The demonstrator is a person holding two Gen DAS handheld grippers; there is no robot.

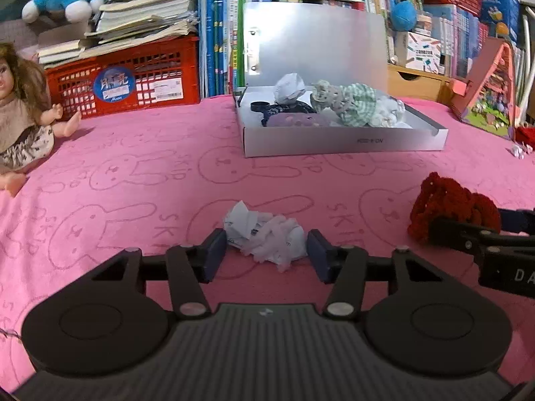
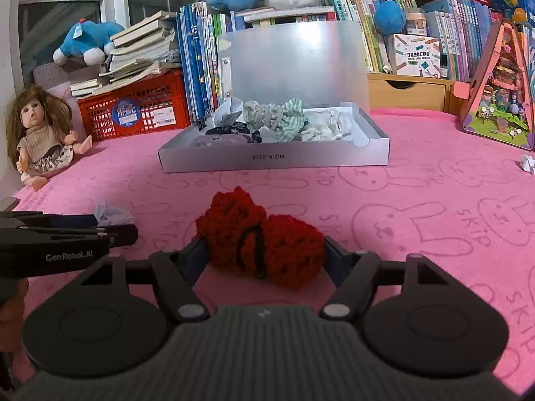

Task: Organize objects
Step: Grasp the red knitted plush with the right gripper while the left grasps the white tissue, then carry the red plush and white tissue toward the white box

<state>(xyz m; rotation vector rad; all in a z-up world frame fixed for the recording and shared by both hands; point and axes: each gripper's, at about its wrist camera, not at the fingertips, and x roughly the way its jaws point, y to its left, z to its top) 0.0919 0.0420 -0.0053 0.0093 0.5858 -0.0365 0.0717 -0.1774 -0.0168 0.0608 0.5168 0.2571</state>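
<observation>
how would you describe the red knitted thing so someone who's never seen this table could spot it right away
Start at the open silver box at the back of the pink bunny-print cloth, then come forward toward the camera. The red knitted thing lies there between the right gripper fingers. It is the only deep red, chunky yarn item; the crumpled white paper beside it is pale and flat.

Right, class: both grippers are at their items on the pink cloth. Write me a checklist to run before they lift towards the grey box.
1. Crumpled white paper wad sits between left gripper fingers: ok.
2. Left pads pressing paper: cannot tell.
3. Red crocheted yarn piece sits between right gripper fingers: ok.
4. Right pads gripping yarn: cannot tell.
5. Open grey cardboard box, lid up: ok.
6. Pink rabbit-print cloth clear up to the box: ok.
</observation>
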